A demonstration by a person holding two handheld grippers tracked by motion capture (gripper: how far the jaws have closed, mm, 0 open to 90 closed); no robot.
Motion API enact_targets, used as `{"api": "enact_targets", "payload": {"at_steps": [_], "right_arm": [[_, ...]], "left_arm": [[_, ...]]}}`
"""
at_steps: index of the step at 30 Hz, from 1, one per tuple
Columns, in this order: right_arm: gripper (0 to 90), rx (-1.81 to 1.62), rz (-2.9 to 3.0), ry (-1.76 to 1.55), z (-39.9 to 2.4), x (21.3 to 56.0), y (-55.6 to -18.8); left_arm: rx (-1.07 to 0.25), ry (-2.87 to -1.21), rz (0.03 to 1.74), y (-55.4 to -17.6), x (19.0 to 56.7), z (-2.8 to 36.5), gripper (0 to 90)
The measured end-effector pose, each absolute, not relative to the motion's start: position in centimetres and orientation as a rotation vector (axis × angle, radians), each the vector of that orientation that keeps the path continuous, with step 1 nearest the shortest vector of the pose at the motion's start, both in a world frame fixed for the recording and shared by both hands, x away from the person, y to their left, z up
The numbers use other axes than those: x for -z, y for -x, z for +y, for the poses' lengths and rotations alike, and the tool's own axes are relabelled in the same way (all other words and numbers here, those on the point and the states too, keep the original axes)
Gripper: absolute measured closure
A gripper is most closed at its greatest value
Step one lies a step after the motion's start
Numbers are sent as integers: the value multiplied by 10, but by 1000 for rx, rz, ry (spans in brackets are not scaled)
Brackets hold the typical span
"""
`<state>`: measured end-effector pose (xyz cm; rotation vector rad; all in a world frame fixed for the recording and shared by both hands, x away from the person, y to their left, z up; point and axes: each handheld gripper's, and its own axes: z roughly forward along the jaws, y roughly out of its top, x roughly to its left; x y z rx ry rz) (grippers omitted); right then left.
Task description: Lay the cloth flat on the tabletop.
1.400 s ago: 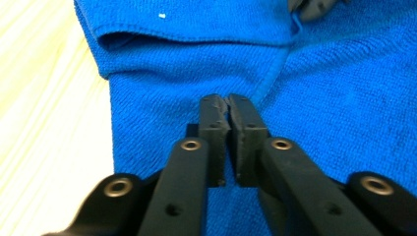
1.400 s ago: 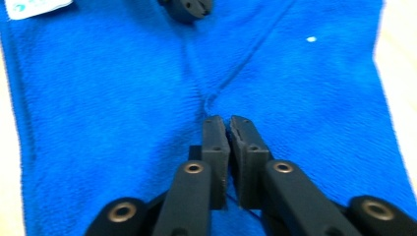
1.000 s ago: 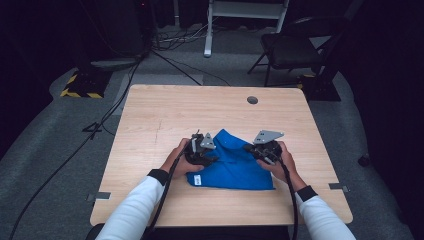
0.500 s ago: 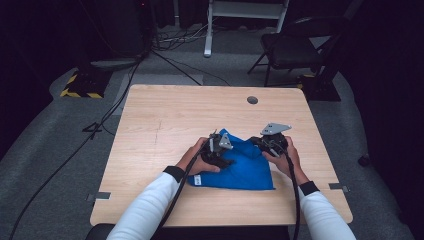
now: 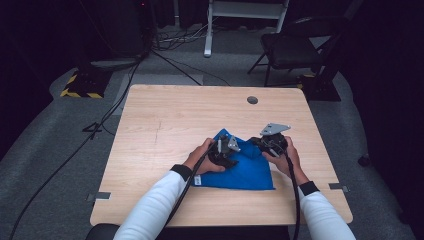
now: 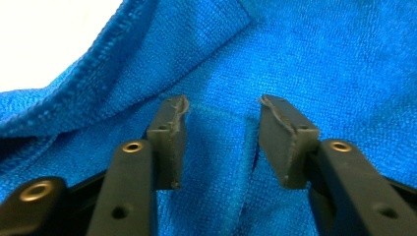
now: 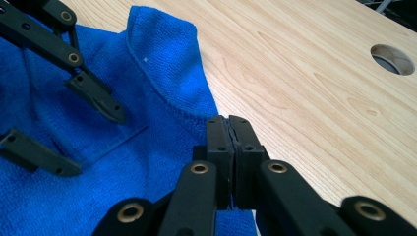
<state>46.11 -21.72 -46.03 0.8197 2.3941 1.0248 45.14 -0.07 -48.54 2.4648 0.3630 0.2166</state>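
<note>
Left tool (image 6: 221,142) hangs unclenched over the blue cloth (image 5: 247,167) on the tabletop (image 5: 165,125), jaws just closing astride a raised fold but not pressing; right tool (image 7: 231,147) sits clenched on the cloth's right edge; the fold lies directly beneath the left, nearer one.

hands hide part of the blue cloth (image 5: 250,170).

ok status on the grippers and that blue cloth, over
Left gripper open over a fold of the blue microfibre cloth, jaws just closing in. Right gripper shut at the cloth's edge; a grip can't be made out. Nothing in the way.
</note>
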Motion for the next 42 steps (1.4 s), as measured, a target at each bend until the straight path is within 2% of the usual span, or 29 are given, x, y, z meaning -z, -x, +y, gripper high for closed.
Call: {"api": "enact_targets", "payload": {"at_steps": [1, 2, 3, 4, 7, 20, 29, 42], "right_arm": [[890, -1024, 2393, -824, -217, 460, -461], [890, -1017, 2393, -823, -218, 461, -461], [890, -1016, 2394, -824, -218, 461, -461], [890, -1016, 2394, -824, -218, 461, -461], [890, -1012, 2391, -828, -218, 462, -462], [892, -1009, 2291, -891, -236, 453, -474], [893, -990, 2241, -987, -252, 452, -492], [894, -988, 2192, -1060, -255, 445, -523]], "left_arm": [[-229, -2462, 363, -451, 486, 0, 634], [-233, -2460, 360, -452, 486, 1, 723], [-233, -2460, 360, -452, 486, 1, 769], [-243, -2454, 364, -452, 486, 2, 769], [-249, -2409, 378, -455, 482, 10, 862], [-349, -2280, 494, -470, 453, 64, 863], [-413, -2181, 631, -485, 450, 95, 864], [-474, -2146, 788, -512, 449, 123, 864]]}}
